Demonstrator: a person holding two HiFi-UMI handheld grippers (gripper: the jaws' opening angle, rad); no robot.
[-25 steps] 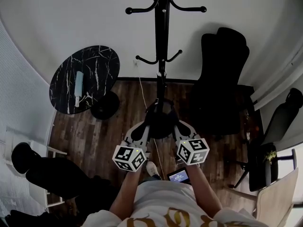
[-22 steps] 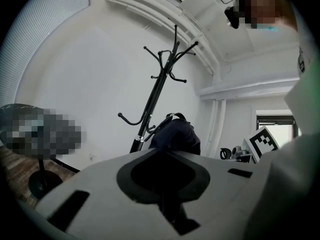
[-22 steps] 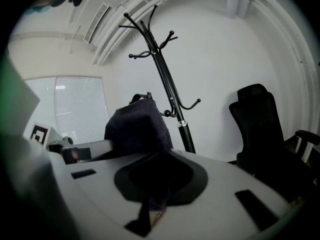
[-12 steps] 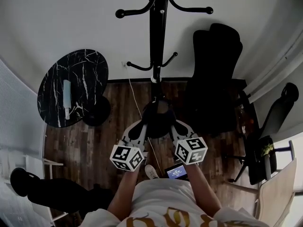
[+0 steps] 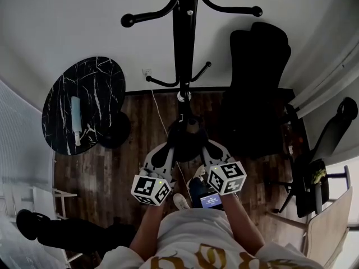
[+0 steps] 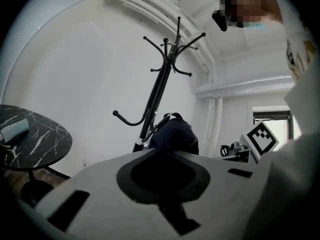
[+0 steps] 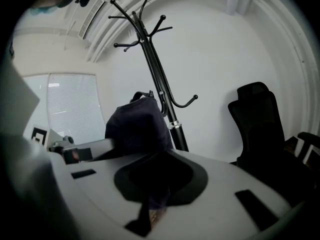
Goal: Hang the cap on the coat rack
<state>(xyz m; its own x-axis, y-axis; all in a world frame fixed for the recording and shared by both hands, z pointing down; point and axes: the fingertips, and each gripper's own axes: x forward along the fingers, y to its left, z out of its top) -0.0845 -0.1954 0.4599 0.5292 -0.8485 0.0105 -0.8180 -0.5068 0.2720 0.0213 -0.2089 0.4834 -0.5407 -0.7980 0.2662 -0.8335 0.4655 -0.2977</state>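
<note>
A black coat rack [image 5: 184, 49] rises straight ahead, its curved hooks spreading at two heights. A dark cap [image 5: 188, 140] hangs in front of its pole, low down, between my two grippers. My left gripper [image 5: 173, 149] is shut on the cap's left side and my right gripper [image 5: 203, 149] on its right side. In the left gripper view the cap [image 6: 172, 134] bulges above the jaws, with the rack [image 6: 160, 91] behind it. The right gripper view shows the cap [image 7: 137, 126] just left of the pole [image 7: 160, 91], its fabric pinched in the jaw slot. All hooks are bare.
A round black marble table [image 5: 104, 83] with a pale rolled item [image 5: 75, 119] stands to the left. A black office chair [image 5: 258, 88] is right of the rack against the white wall. More chairs [image 5: 331, 144] crowd the right edge. A cable [image 5: 160, 116] runs across the wooden floor.
The rack has grown larger and nearer in the head view and the table has slid left. Both grippers keep the cap between them, still low by the pole.
</note>
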